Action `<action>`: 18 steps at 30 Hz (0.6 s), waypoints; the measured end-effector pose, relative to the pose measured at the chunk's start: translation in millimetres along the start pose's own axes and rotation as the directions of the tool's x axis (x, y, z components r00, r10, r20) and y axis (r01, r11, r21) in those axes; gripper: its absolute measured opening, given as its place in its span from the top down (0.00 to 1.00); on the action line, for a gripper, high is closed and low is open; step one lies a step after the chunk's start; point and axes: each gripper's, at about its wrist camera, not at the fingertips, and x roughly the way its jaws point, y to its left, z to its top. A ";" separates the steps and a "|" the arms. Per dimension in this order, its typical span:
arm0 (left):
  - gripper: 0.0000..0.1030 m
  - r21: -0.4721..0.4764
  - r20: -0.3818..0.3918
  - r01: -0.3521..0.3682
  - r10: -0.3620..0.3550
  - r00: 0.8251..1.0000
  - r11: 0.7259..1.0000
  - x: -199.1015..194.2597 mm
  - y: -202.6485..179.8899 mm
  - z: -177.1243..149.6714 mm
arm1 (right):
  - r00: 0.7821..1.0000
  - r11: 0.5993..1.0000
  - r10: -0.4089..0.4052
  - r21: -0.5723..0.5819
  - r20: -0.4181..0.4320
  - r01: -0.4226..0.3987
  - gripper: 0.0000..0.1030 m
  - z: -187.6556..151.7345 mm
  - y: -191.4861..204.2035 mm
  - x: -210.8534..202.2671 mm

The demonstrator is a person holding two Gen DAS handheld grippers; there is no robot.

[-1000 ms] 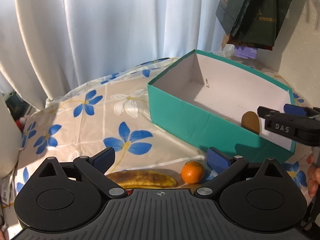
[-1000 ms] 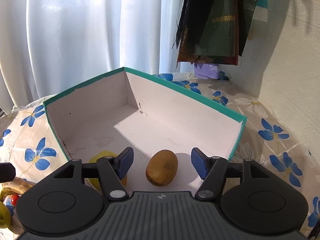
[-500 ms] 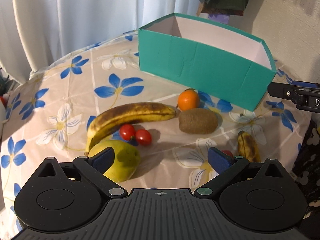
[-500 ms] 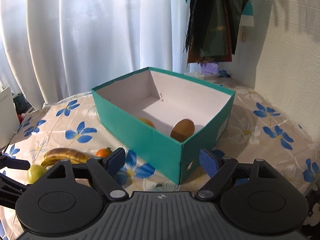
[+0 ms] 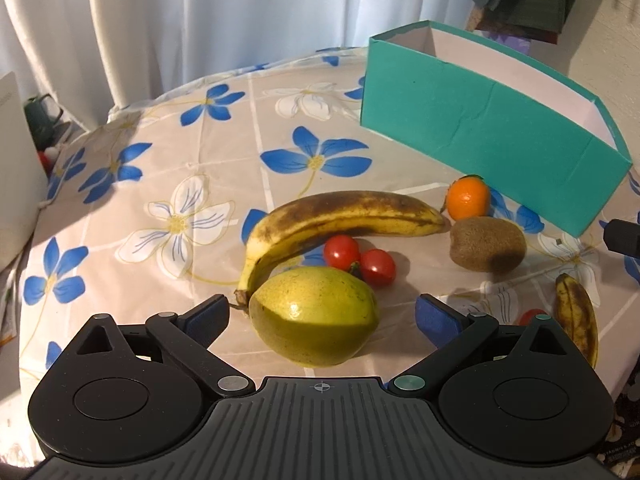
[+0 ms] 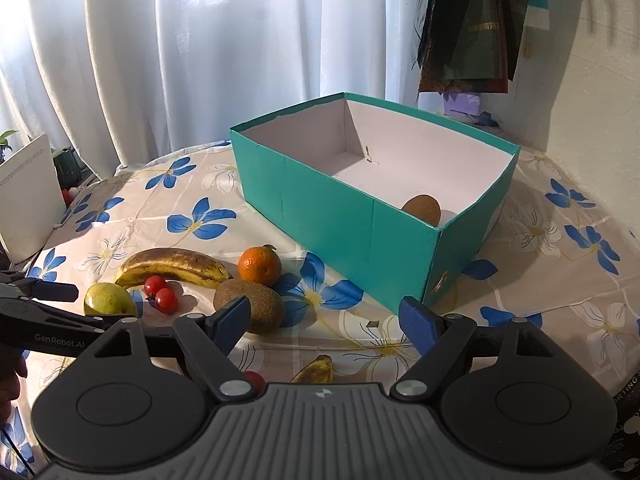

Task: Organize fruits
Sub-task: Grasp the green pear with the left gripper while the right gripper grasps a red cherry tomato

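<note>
A green pear (image 5: 316, 318) lies on the flowered tablecloth between the open fingers of my left gripper (image 5: 322, 316). Behind it lie a large spotted banana (image 5: 340, 216), two cherry tomatoes (image 5: 358, 260), a kiwi (image 5: 486, 244) and a small orange (image 5: 468, 198). A teal box (image 6: 372, 204) with a white inside holds another kiwi (image 6: 422, 208). My right gripper (image 6: 326, 320) is open and empty, above the cloth in front of the box, near the loose kiwi (image 6: 250, 306). A small banana (image 5: 576, 316) lies at the right.
White curtains hang behind the round table. A white panel (image 6: 26, 200) stands at the left edge. Dark bags (image 6: 476, 20) hang on the wall at the right. A red tomato (image 5: 530, 316) lies by the small banana. The table edge (image 5: 24, 344) curves close on the left.
My left gripper has moved in toward the pear, which now sits between its fingers. My right gripper has pulled back and up from the box, showing the loose fruit.
</note>
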 end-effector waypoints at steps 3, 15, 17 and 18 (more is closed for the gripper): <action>0.01 0.012 -0.009 0.003 -0.002 1.000 1.000 7.5 -1.3 1.0 | 1.000 1.000 0.000 -0.001 -0.002 0.000 0.21 1.8 1.0 2.1; 0.23 -0.048 -0.086 -0.022 0.018 0.996 0.999 29.8 6.1 0.6 | 1.000 1.000 -0.007 0.002 -0.028 0.007 0.21 5.2 3.6 13.3; 0.24 -0.057 -0.089 -0.020 0.015 0.996 0.998 29.9 7.3 1.4 | 0.999 1.000 -0.003 -0.004 -0.034 0.003 0.21 5.4 4.0 14.7; 0.24 -0.055 -0.087 -0.020 0.015 0.996 0.998 29.7 7.0 1.2 | 0.999 1.000 -0.002 -0.007 -0.036 0.002 0.21 5.6 4.9 15.5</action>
